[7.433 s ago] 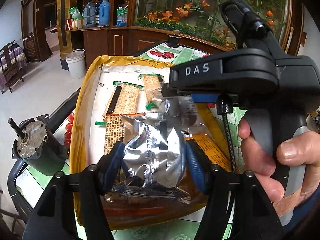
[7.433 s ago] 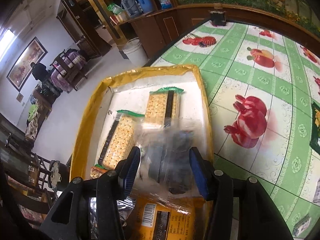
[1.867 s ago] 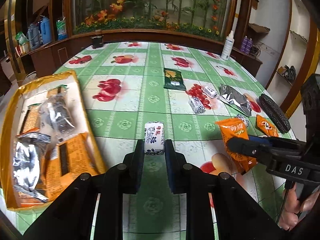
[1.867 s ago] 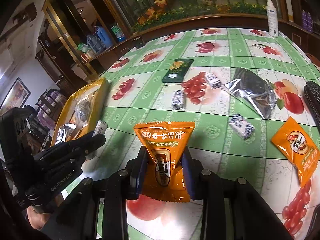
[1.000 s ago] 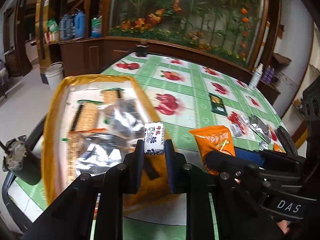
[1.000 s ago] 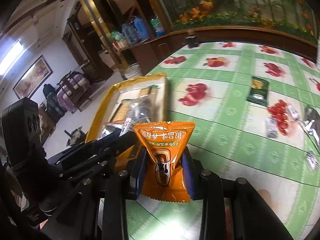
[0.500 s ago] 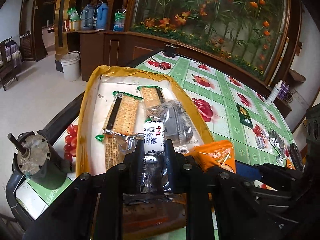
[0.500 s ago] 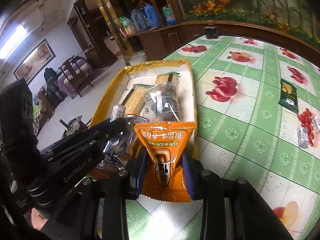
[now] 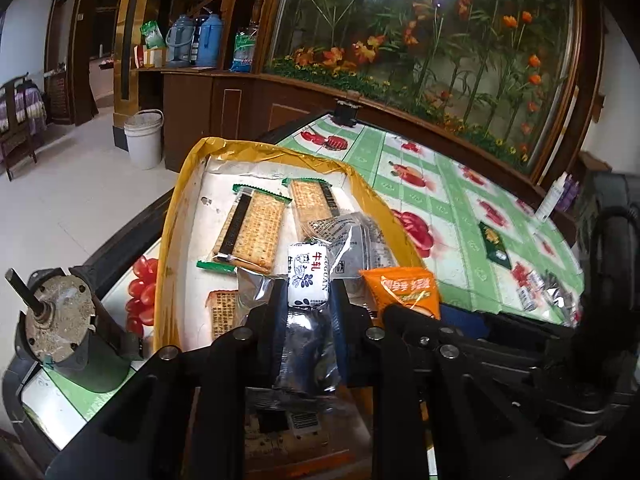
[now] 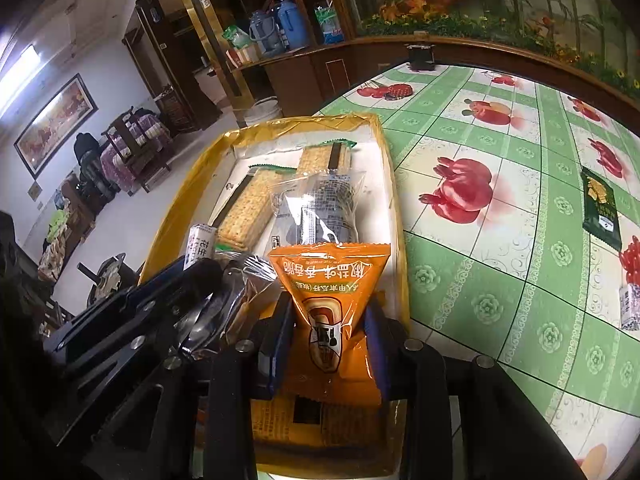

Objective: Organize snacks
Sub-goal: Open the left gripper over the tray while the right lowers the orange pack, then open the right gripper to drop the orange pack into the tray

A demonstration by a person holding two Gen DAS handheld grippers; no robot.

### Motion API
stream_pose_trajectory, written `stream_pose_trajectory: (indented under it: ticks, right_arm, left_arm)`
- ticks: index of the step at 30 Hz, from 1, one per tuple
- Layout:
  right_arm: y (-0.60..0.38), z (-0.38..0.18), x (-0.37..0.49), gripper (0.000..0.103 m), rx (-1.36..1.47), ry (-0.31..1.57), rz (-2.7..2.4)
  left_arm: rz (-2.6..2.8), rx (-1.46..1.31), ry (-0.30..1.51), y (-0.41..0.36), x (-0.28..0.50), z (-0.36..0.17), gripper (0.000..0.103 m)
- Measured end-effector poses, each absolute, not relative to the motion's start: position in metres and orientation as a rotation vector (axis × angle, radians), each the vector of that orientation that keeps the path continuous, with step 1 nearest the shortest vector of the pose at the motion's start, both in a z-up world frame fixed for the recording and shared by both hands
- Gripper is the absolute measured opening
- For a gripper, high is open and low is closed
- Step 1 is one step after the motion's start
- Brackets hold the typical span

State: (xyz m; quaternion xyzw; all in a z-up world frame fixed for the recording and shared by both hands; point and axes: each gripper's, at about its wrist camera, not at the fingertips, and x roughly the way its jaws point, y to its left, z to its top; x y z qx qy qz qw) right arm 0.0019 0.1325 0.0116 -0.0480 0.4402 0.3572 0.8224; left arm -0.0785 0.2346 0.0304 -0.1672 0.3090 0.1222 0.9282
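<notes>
Both grippers reached the yellow tray; right jaws easing, seemingly off the orange packet; left clamp white candy.

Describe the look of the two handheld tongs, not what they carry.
Both are matte black plastic. The left tongs have angular linkage arms with silver screw heads. The right tongs are built alike, with blue pads lining the fingers. No lettering is legible; no sleeve shows.
</notes>
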Motion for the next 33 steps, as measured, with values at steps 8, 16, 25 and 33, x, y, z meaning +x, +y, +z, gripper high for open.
stream_pose_trajectory:
  ticks: [8, 16, 25, 33]
  right_arm:
    - [0.127, 0.016, 0.001, 0.041, -0.093, 0.922, 0.764]
    - [0.114, 0.027, -0.001, 0.043, -0.068, 0.893, 0.766]
    - [0.099, 0.036, -0.002, 0.043, -0.058, 0.880, 0.772]
    - [0.069, 0.046, 0.003, 0.044, 0.021, 0.887, 0.776]
  left_arm:
    - [0.231, -0.385, 0.612, 0.237, -0.083, 0.031, 0.037]
    - [0.257, -0.407, 0.584, 0.237, -0.092, 0.033, 0.067]
    - [0.252, -0.396, 0.581, 0.227, -0.094, 0.039, 0.072]
    - [0.231, -0.368, 0.575, 0.211, -0.096, 0.050, 0.072]
